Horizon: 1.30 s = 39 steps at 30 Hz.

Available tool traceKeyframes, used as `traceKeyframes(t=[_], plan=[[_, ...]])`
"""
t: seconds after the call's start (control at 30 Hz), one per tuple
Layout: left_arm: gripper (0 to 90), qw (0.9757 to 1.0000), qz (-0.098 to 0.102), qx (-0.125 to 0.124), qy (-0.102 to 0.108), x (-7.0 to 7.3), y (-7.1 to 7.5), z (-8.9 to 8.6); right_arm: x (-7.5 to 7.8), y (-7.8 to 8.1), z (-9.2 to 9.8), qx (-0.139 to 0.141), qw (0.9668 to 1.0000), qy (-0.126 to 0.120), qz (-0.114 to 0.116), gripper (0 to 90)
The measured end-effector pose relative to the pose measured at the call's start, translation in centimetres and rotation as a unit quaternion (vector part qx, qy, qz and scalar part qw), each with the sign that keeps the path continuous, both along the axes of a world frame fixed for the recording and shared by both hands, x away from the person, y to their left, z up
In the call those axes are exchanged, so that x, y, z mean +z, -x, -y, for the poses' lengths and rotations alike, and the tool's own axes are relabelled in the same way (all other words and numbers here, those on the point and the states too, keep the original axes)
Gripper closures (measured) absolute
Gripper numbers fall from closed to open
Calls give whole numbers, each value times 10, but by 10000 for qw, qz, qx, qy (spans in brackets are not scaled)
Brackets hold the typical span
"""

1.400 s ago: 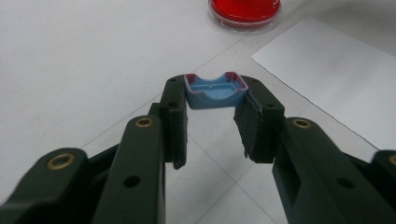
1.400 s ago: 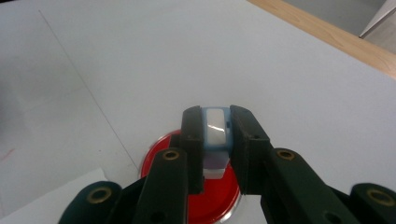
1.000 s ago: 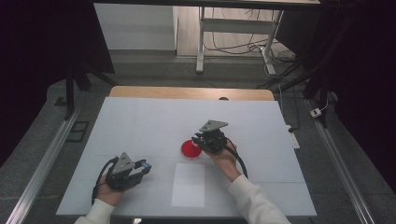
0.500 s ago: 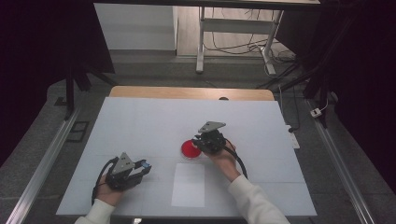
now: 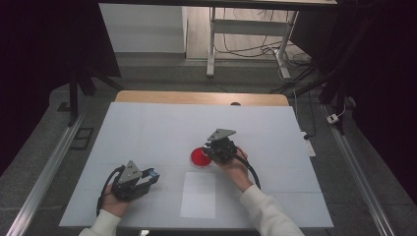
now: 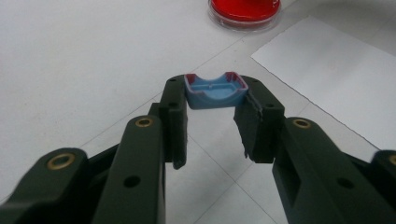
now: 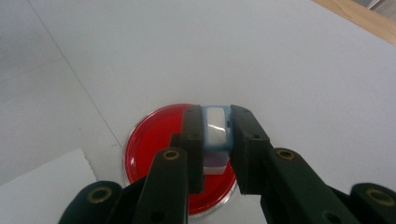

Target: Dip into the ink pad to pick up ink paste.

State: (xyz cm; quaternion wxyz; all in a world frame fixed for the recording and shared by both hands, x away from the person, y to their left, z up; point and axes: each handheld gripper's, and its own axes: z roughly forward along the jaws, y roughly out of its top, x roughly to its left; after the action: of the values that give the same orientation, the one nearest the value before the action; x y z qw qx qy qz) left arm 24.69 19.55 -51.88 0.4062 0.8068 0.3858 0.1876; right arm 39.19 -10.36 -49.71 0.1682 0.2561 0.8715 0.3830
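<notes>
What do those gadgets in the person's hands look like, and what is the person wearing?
Each hand holds a black gadget: the left gripper and the right gripper. Each carries a grey three-cornered plate on top and trails a black cable. Up close, the jaws are matte black bars with brass-coloured pins and small screw holes. The person wears white sleeves.
</notes>
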Motion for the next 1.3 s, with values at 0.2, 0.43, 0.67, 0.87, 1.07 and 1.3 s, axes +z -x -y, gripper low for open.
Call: traceKeyframes(t=[0.2,0.43,0.67,0.87,1.07,1.3], plan=[[645,10000,6,-7,10,0,0,-1,1,1,1,-25,9999,-140,31,753],[645,10000,12,-12,16,0,0,-1,4,0,5,-39,9993,-367,-24,753],[645,10000,12,-6,17,0,0,-1,10,7,3,33,9989,-443,150,752],[645,10000,13,0,17,0,0,-1,14,9,6,59,9981,-596,150,752],[646,10000,12,6,15,0,0,-2,18,12,10,71,9973,-715,138,752],[646,10000,5,17,10,0,-1,-1,23,14,16,110,9963,-847,135,752]])
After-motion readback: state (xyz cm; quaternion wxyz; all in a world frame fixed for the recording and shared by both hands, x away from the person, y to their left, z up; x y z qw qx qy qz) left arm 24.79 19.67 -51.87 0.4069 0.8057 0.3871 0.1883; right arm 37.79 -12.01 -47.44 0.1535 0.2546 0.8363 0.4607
